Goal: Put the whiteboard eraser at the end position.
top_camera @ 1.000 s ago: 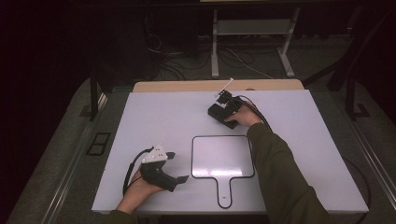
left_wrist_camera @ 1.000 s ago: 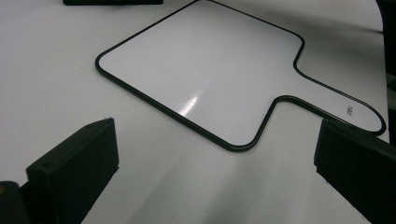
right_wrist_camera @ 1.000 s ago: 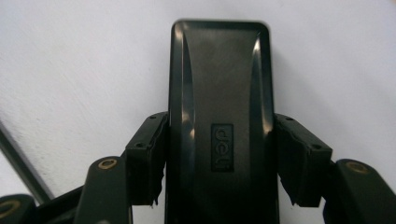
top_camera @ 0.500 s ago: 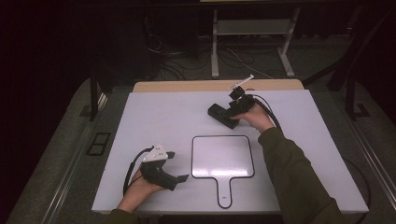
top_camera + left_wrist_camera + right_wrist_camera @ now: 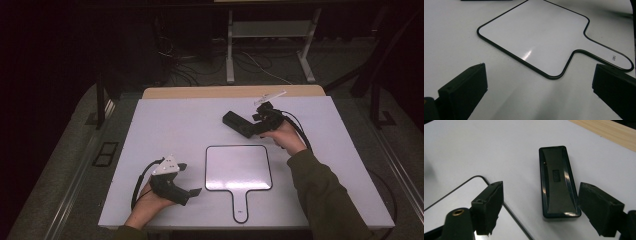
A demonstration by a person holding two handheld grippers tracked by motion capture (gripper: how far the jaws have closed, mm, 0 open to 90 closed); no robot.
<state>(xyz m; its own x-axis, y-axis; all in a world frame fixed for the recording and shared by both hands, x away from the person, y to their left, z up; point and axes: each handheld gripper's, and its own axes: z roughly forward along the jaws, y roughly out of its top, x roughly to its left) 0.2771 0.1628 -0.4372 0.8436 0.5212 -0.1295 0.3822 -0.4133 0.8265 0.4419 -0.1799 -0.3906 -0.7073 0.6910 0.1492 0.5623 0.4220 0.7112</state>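
A paddle-shaped whiteboard point(image 5: 239, 167) with a thin black rim lies flat at the table's middle, its handle toward the front edge. A black rectangular eraser point(image 5: 237, 123) lies behind it. My right gripper point(image 5: 251, 126) is open just right of the eraser. In the right gripper view the eraser point(image 5: 557, 182) lies flat between and just beyond the spread jaws, untouched, with the whiteboard's corner point(image 5: 449, 202) at the left. My left gripper point(image 5: 189, 178) rests open at the front left, and ahead of its wide jaws lies the whiteboard point(image 5: 536, 37).
The white tabletop point(image 5: 165, 130) has a wooden strip point(image 5: 230, 92) along its far edge. Behind the table a metal stand point(image 5: 270, 30) and cables sit on dark floor. Each gripper trails a black cable.
My right gripper has drawn back to the right, off the eraser, and turned. The eraser stays in place. The left gripper has not moved.
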